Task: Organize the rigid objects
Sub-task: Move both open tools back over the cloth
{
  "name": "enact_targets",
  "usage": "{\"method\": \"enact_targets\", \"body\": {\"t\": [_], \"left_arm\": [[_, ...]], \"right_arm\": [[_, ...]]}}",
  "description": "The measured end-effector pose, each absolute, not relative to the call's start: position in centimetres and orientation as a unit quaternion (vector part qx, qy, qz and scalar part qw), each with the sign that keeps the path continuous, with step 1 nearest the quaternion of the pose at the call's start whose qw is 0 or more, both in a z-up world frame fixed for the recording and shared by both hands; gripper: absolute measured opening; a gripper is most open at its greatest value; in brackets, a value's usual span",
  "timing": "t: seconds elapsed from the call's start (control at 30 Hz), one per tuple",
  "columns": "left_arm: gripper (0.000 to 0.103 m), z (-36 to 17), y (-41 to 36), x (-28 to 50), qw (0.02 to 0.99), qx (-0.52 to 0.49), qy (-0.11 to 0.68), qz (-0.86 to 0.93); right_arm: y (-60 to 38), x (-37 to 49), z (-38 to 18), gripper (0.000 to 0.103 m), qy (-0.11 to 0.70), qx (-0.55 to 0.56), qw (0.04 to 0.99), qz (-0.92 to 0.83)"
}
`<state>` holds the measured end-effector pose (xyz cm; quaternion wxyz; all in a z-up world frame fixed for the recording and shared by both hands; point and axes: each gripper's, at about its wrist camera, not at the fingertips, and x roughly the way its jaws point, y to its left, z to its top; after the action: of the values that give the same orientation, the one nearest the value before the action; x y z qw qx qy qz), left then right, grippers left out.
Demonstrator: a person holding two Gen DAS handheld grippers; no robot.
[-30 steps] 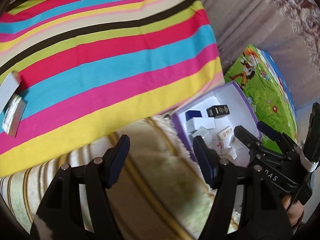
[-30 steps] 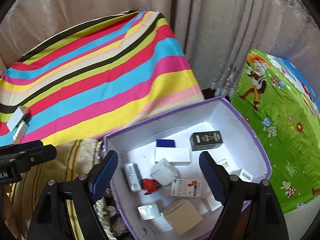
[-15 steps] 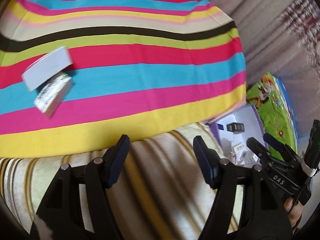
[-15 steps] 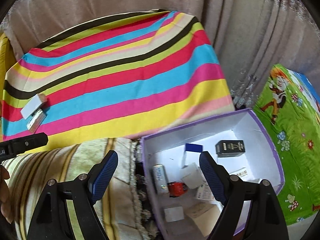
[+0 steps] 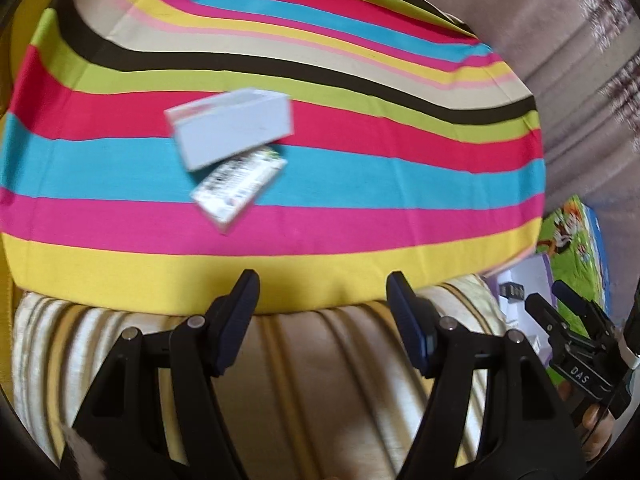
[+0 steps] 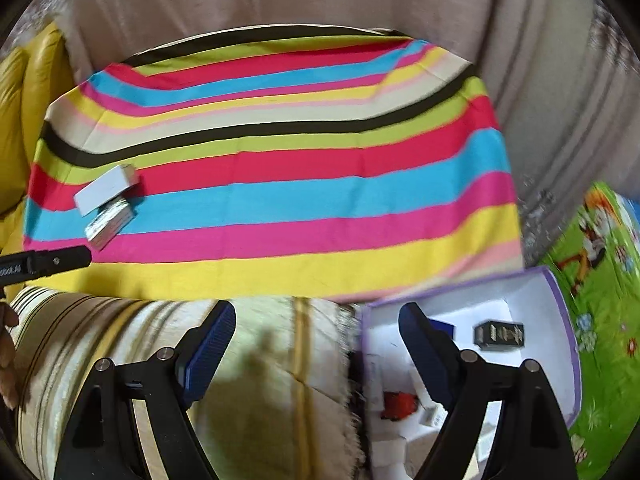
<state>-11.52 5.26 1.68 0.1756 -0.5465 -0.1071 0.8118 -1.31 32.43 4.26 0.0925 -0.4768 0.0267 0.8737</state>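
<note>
Boxes, a white box (image 5: 232,128) overlapping a printed box (image 5: 240,188), lie at eleven o'clock on the striped surface (image 5: 360,160), so the left gripper (image 5: 320,300), fingers half open and empty, should square up, while the right gripper (image 6: 316,328) hangs wide, empty.

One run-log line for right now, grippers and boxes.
left gripper: open, empty | right gripper: open, empty | white box and printed box: touching, on striped cloth | purple-rimmed bin: holds sorted boxes
</note>
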Motion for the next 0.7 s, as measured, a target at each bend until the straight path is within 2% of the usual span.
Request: {"method": "enact_targets", "body": {"t": [0.3, 0.57, 0.7], "left_arm": [[0.069, 0.6, 2.4, -13.0, 0.138, -0.553, -0.12, 0.813], [0.069, -0.4, 1.1, -13.5, 0.108, -0.561, -0.134, 0.81], [0.069, -0.7, 0.2, -13.4, 0.097, -0.563, -0.138, 0.809]], "right_arm": [[28.3, -4.2, 4.0, 0.085, 0.001, -0.483, 0.039, 0.875], [24.4, -7.2, 4.4, 0.091, -0.025, -0.475, -0.03, 0.879], [22.9, -8.9, 4.8, 0.102, -0.023, -0.466, -0.064, 0.882]]}}
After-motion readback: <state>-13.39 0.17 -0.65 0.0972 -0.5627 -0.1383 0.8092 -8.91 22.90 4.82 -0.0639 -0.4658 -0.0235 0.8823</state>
